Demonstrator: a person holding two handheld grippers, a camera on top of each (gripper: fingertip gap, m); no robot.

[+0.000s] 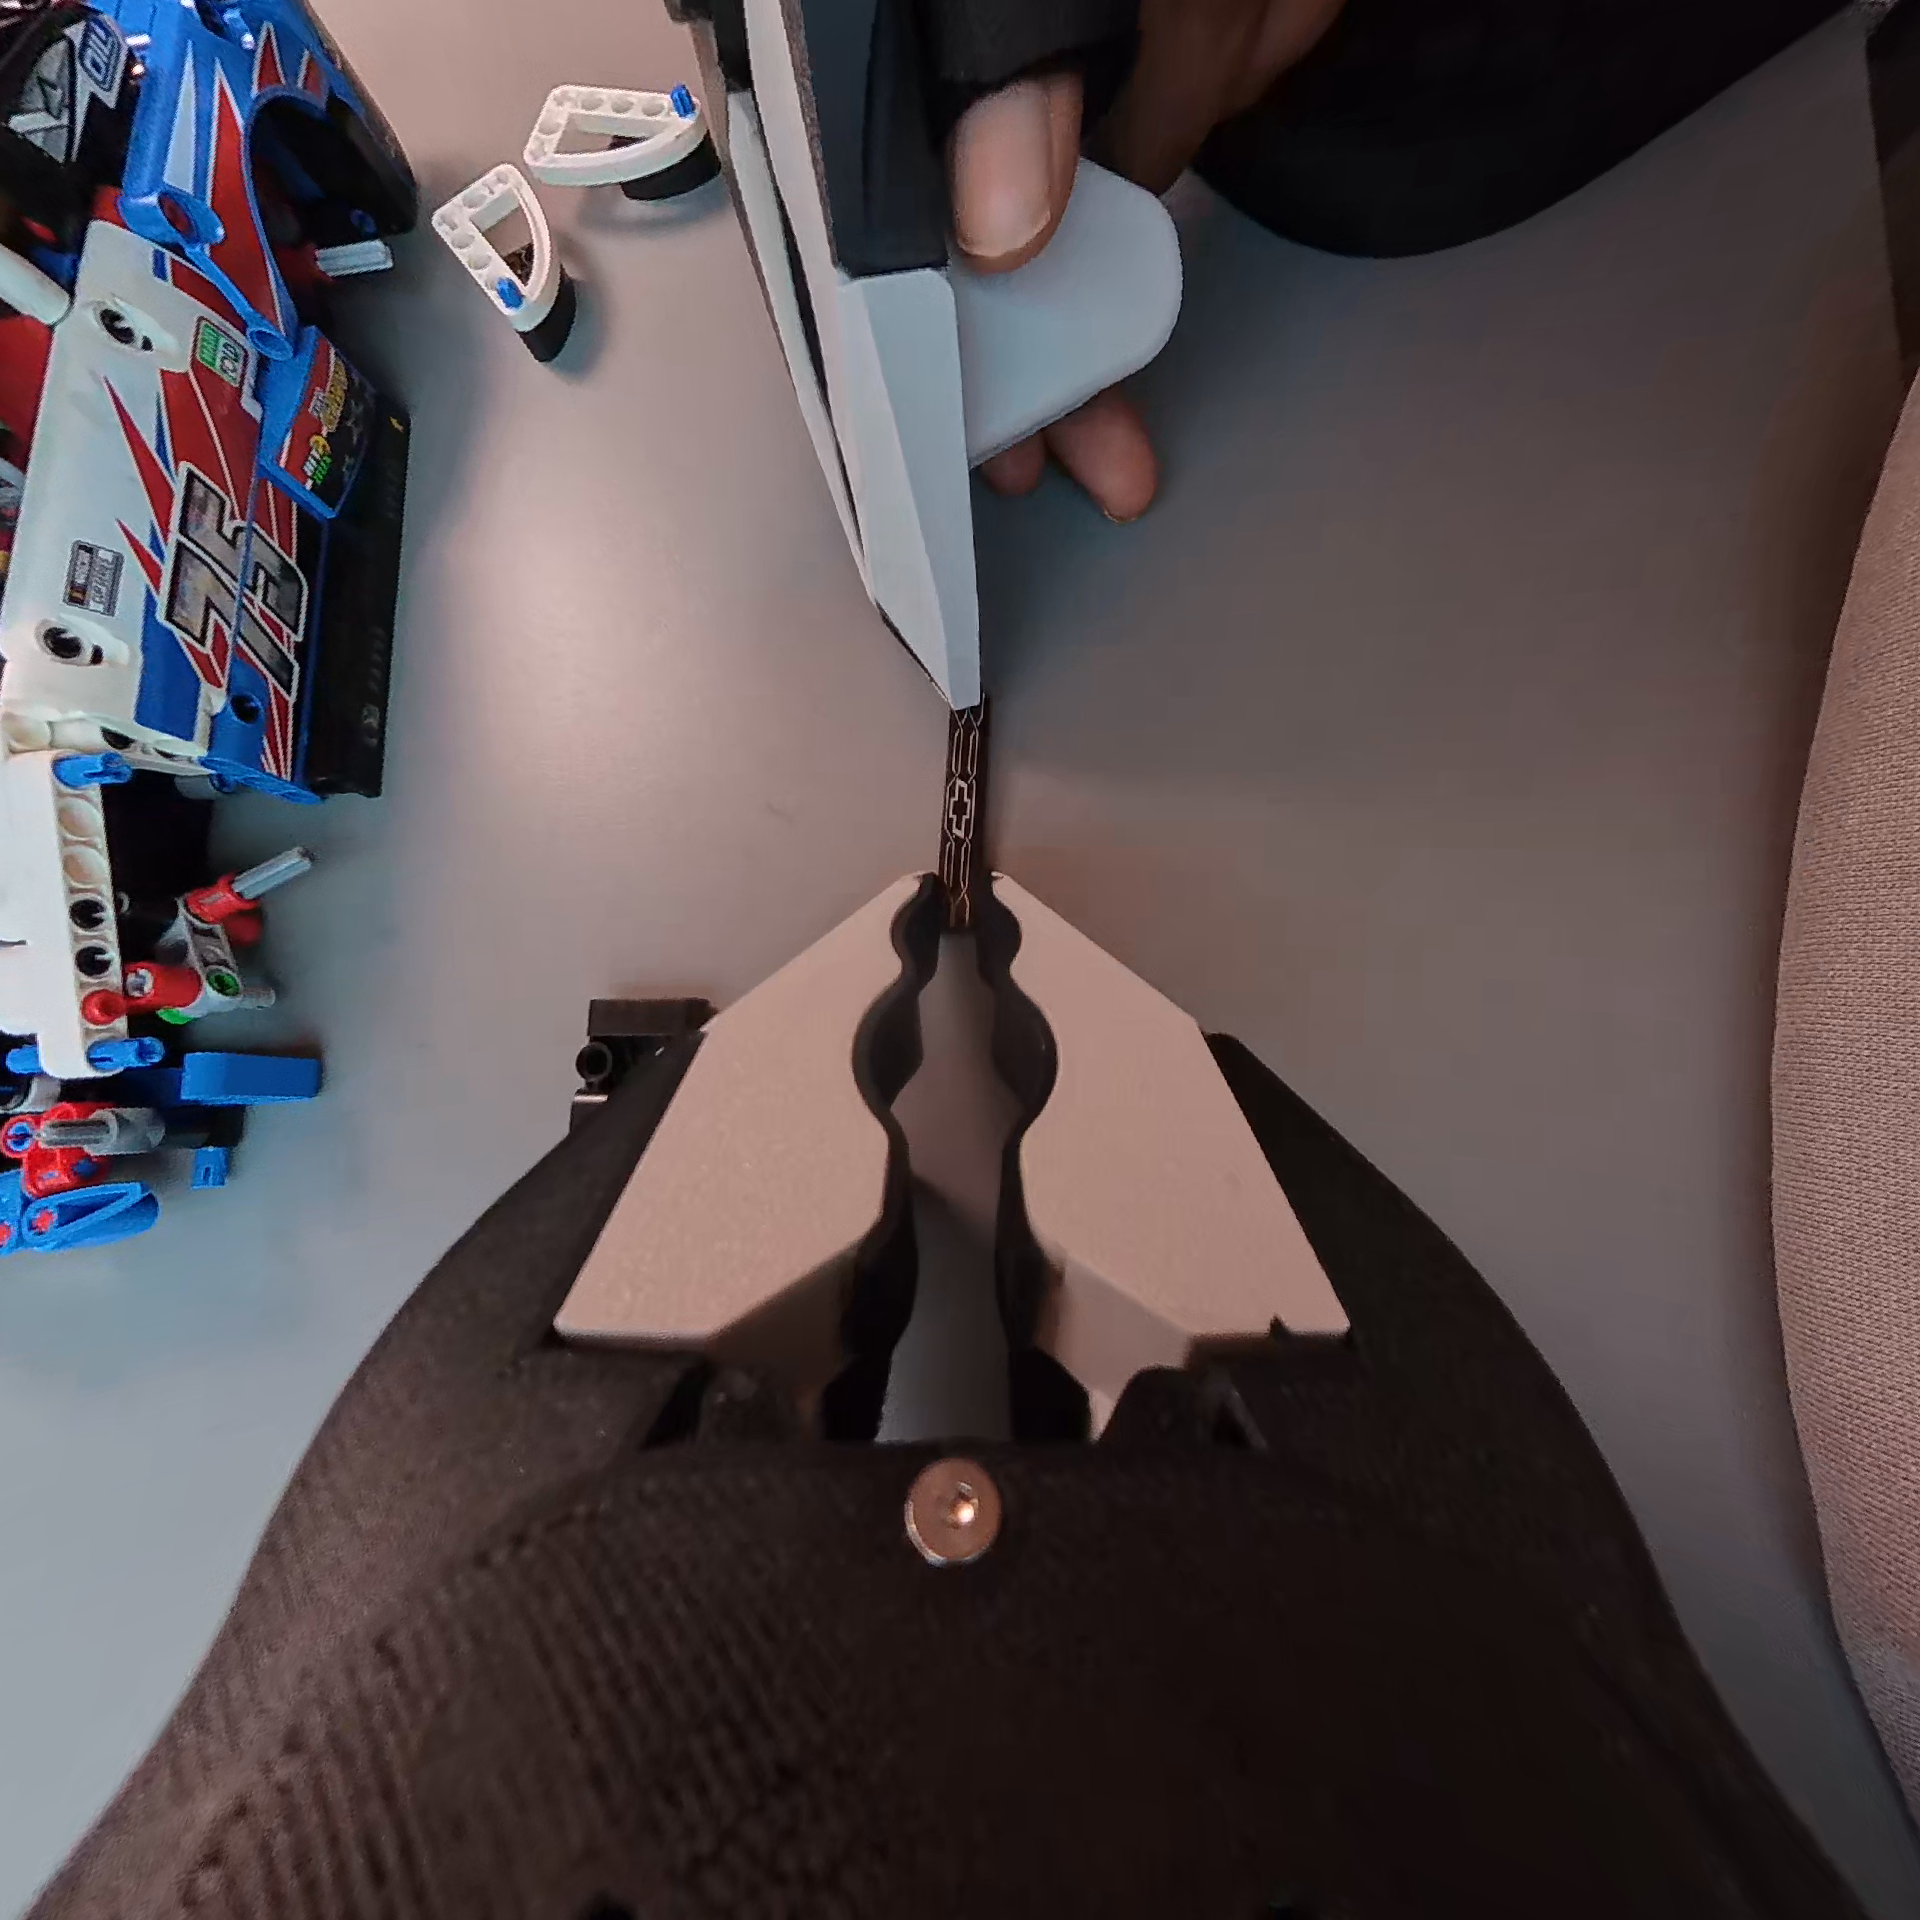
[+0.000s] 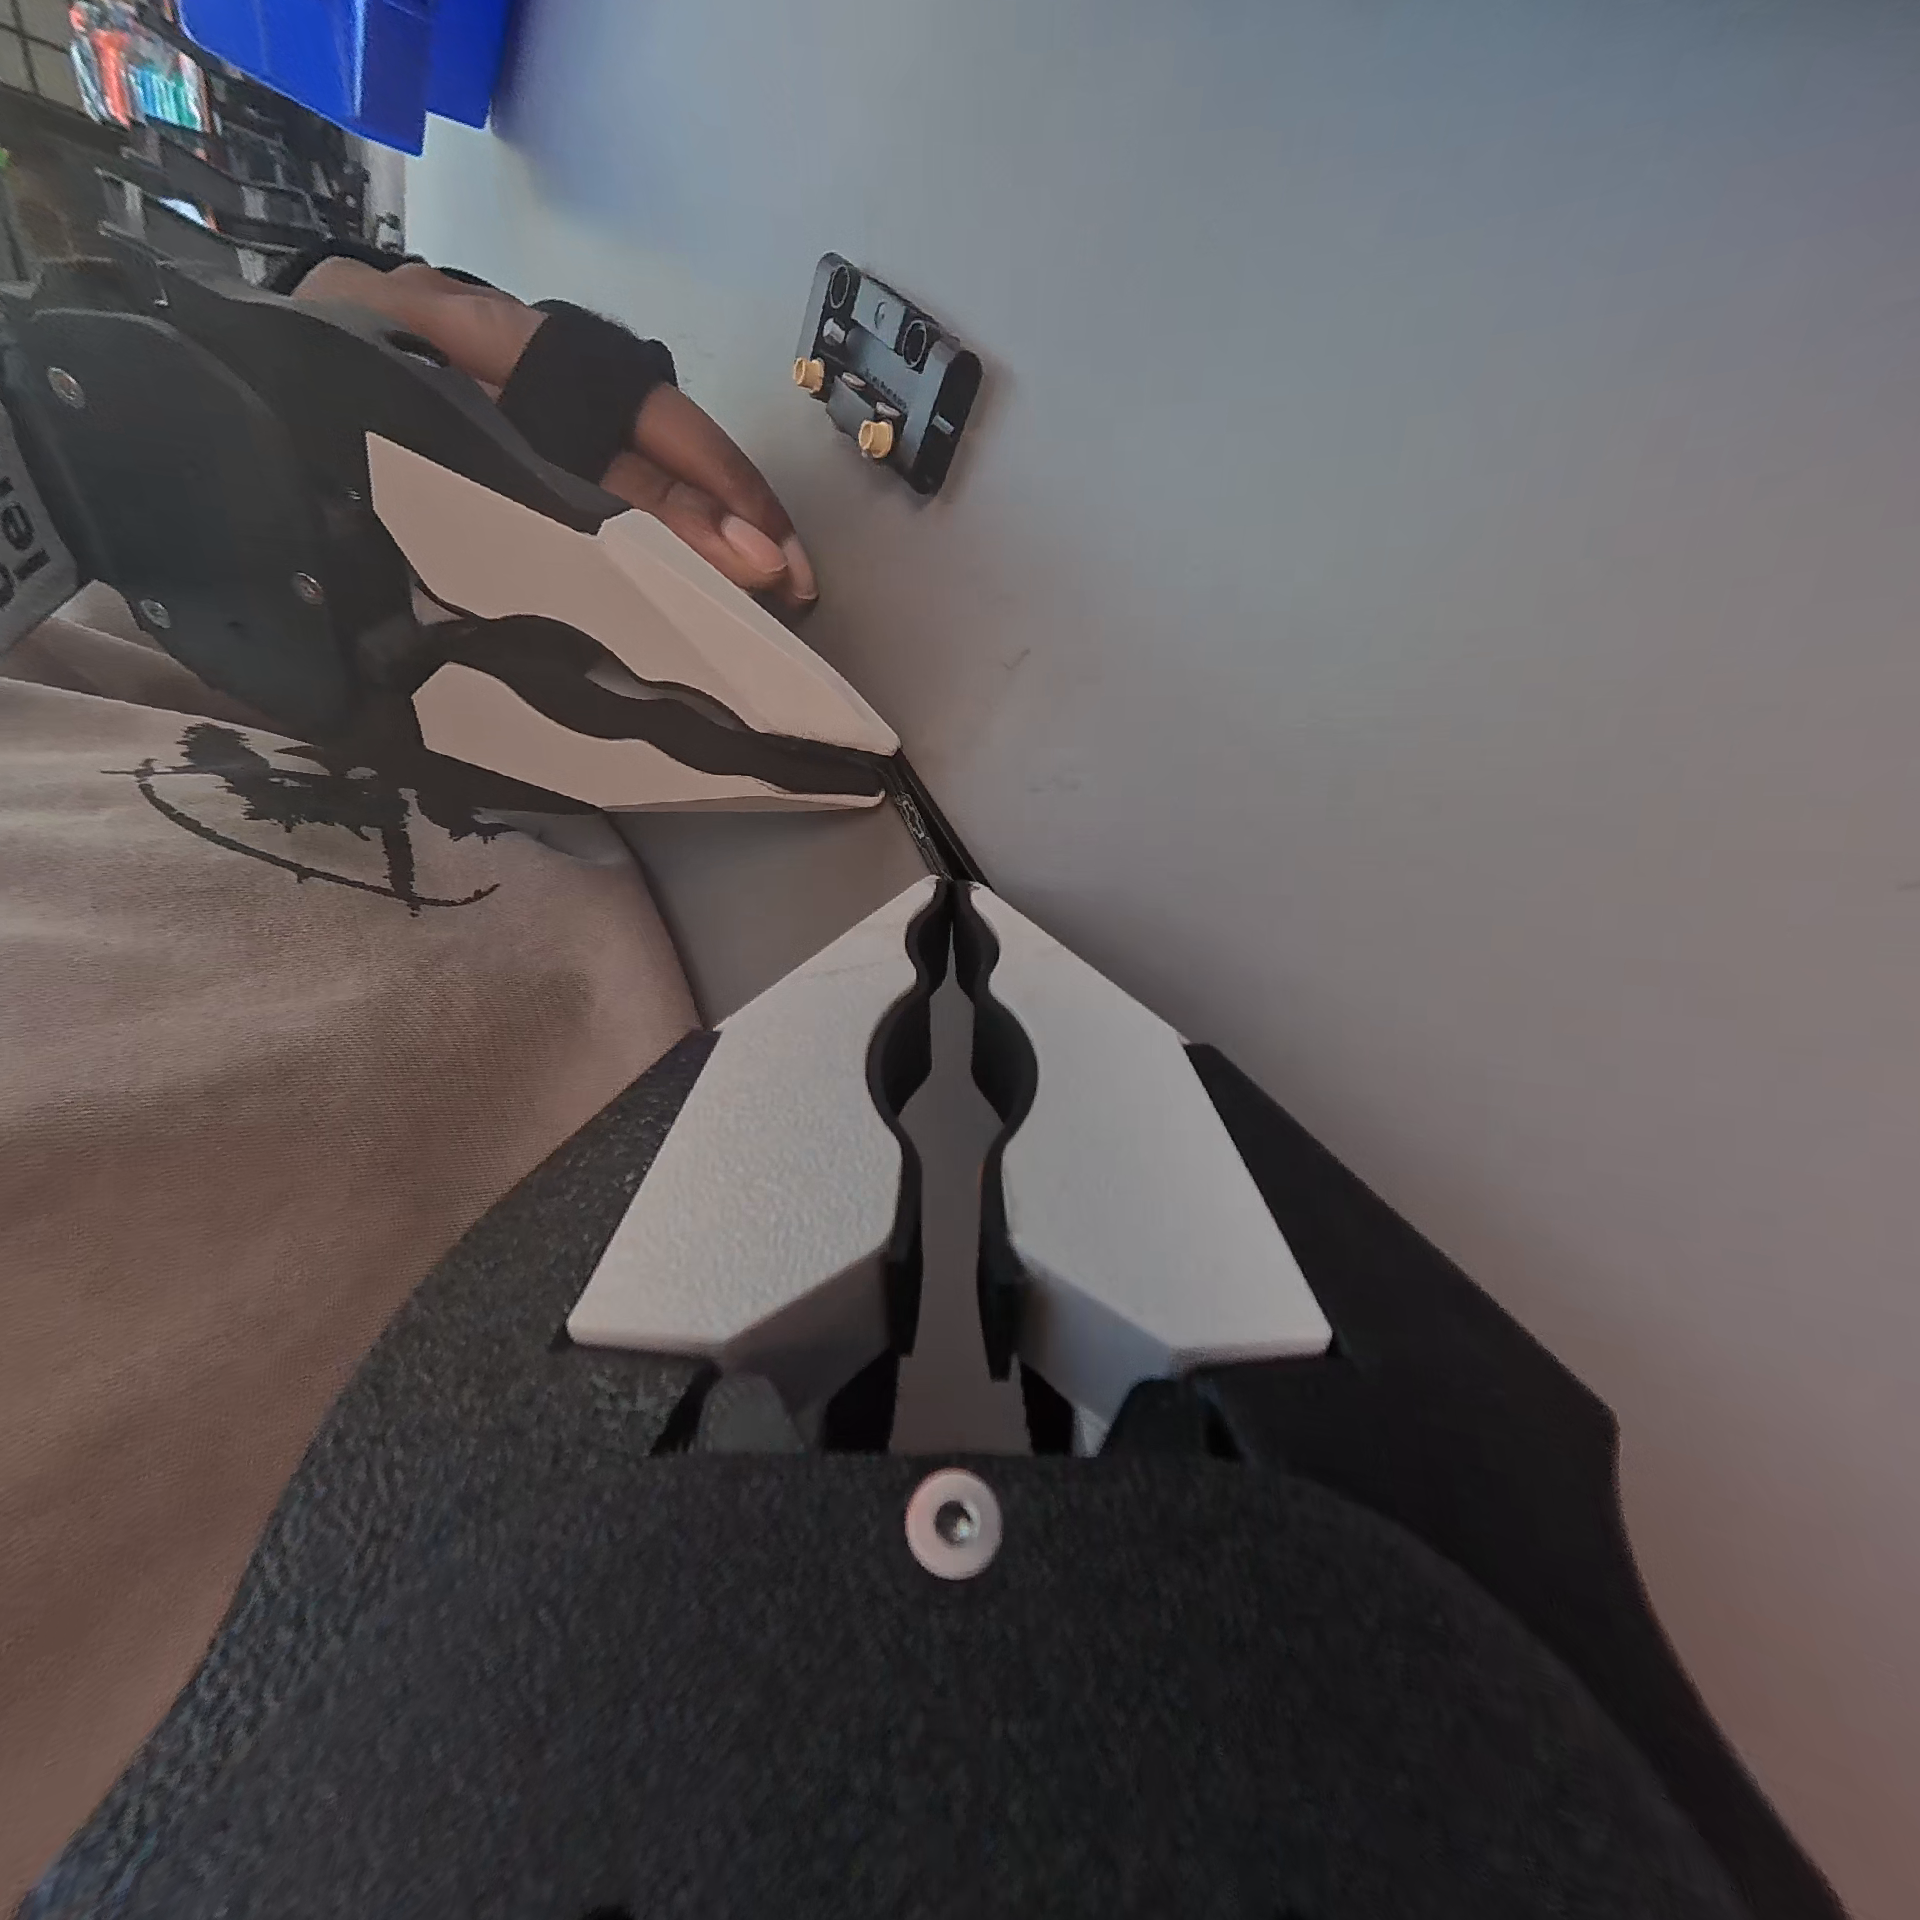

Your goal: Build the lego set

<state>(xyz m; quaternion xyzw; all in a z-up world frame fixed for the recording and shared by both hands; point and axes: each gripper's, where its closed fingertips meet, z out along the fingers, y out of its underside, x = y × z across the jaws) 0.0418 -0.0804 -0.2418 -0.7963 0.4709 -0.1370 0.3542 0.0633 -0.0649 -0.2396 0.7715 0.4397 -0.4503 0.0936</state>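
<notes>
A thin black lego strip (image 1: 966,800) with a gold-line sticker is held between both grippers above the grey table (image 1: 1403,727). My left gripper (image 1: 961,896) is shut on its near end. My right gripper (image 1: 964,694) comes down from the top of the left wrist view, shut on the far end. In the right wrist view the strip (image 2: 923,821) runs from my right gripper (image 2: 951,888) up to the left gripper (image 2: 885,774), both shut on it. The part-built blue, white and red race car (image 1: 177,468) lies at the left.
Two white curved panels (image 1: 499,249) (image 1: 613,135) lie beyond the car. Small blue and red parts (image 1: 249,1075) lie near its end. A black block (image 1: 623,1039) sits by my left finger. A black frame with tan pins (image 2: 894,374) lies on the table. A blue bin (image 2: 353,62) stands far off. Less than 4 cm separates the two grippers' tips. The black block (image 1: 623,1039) lies around 6 centimeters away from my left fingertips. The right camera catches it too, in the right wrist view (image 2: 908,388).
</notes>
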